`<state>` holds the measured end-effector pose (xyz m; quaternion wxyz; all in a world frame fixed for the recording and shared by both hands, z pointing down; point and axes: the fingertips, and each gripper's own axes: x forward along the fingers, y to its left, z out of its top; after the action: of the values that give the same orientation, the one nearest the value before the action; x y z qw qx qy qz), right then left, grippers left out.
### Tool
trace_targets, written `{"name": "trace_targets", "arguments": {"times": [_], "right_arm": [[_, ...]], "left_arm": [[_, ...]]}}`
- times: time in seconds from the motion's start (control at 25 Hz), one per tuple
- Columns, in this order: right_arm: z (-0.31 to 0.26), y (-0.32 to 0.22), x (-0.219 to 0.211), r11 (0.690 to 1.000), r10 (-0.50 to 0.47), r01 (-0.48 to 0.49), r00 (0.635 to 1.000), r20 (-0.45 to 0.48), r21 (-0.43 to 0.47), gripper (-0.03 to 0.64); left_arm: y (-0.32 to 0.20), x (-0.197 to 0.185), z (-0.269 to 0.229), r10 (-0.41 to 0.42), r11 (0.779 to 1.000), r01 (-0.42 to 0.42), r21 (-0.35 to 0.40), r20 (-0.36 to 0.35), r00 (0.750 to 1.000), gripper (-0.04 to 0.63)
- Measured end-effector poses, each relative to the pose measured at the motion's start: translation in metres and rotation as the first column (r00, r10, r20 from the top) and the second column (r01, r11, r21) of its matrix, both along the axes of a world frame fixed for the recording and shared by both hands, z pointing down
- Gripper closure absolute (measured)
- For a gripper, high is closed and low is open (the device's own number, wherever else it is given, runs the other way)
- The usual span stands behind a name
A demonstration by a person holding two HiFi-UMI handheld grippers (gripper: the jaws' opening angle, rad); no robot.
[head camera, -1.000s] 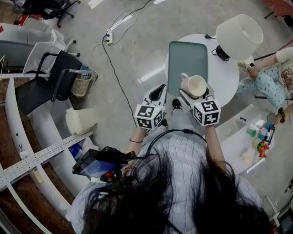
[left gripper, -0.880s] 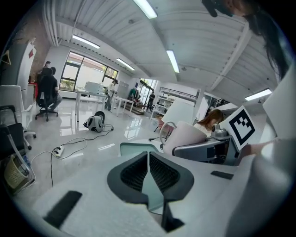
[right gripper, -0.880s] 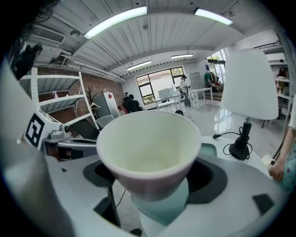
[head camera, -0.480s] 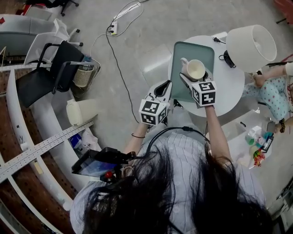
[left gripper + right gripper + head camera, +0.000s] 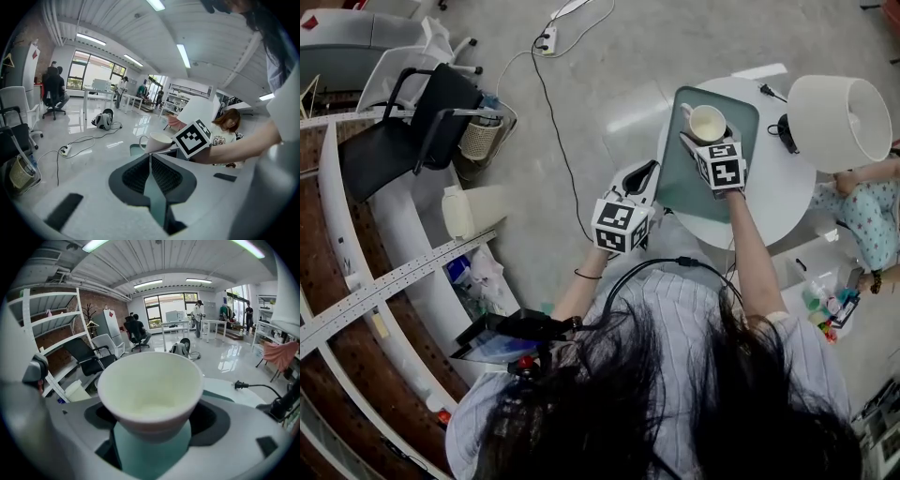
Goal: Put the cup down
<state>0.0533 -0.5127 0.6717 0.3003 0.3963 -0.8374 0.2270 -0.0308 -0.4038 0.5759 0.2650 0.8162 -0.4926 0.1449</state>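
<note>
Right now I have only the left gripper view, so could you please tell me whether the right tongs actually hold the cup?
Observer: Yes. The right gripper view shows the right tongs shut on the white cup, which is upright and looks empty.
Operator: Thank you. What lies beneath it?
Observer: In the head view it is over the far end of a green tray on a round white table. I cannot tell whether it touches the tray.
Operator: Is anything near it on that table?
Observer: A black plug with its cord lies on the table off the tray, to the cup's right and apart from it.
</note>
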Motion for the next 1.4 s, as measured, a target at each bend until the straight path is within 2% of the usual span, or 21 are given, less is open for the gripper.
{"name": "trace_targets", "arguments": {"times": [0.36, 0.48, 0.84, 1.04, 1.16, 1.4], "right_arm": [[0.037, -0.015, 0.0, 0.998, -0.037, 0.033, 0.994, -0.099, -0.048, 0.187], [0.039, -0.016, 0.0, 0.999, -0.04, 0.035, 0.992, -0.123, -0.04, 0.187], [0.041, -0.015, -0.004, 0.998, -0.012, 0.006, 0.995, -0.096, -0.058, 0.187], [0.046, -0.009, -0.003, 0.998, -0.067, 0.063, 0.98, -0.189, -0.029, 0.186], [0.047, -0.009, 0.0, 0.999, -0.038, 0.038, 0.974, -0.222, -0.004, 0.186], [0.042, -0.011, 0.002, 1.0, 0.017, -0.021, 0.981, -0.193, -0.02, 0.186]], "left_arm": [[-0.008, -0.006, 0.004, -0.009, 1.0, 0.009, -0.013, 0.007, 1.0, 0.575], [-0.008, -0.008, 0.003, -0.01, 1.0, 0.01, -0.013, 0.003, 1.0, 0.575], [-0.005, -0.016, 0.005, -0.015, 1.0, 0.015, -0.02, 0.003, 1.0, 0.575], [-0.002, -0.021, 0.003, -0.019, 1.0, 0.019, -0.012, 0.003, 1.0, 0.575], [0.001, -0.025, 0.003, -0.022, 1.0, 0.022, -0.013, 0.005, 1.0, 0.575], [0.007, -0.037, 0.001, -0.039, 0.999, 0.04, -0.009, 0.011, 0.999, 0.575]]}}
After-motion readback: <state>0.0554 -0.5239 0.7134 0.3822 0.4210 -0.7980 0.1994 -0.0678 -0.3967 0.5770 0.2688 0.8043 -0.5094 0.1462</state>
